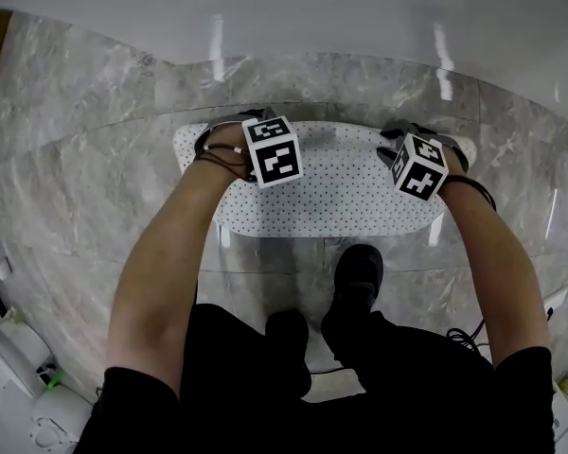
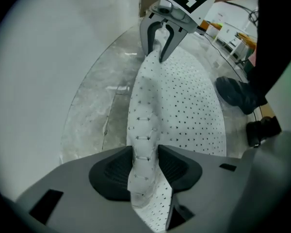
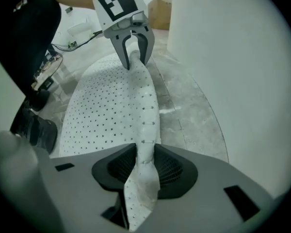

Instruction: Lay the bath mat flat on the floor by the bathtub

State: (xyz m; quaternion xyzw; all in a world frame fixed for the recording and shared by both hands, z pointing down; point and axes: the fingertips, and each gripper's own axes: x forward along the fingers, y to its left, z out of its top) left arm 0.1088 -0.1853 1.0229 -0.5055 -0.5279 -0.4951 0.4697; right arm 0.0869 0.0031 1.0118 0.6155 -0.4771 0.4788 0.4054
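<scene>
A white dotted bath mat lies on the grey marble floor along the white bathtub. Its far edge, the one beside the tub, is lifted into a ridge between both grippers. In the left gripper view my left gripper is shut on that raised mat edge. The right gripper pinches the same ridge further along. The right gripper view shows my right gripper shut on the mat, with the left gripper beyond it. Both point down, their marker cubes uppermost.
The person's dark shoes stand at the mat's near edge. White items sit on the floor at lower left, and a cable lies at the right. A cardboard box stands beyond the tub's end.
</scene>
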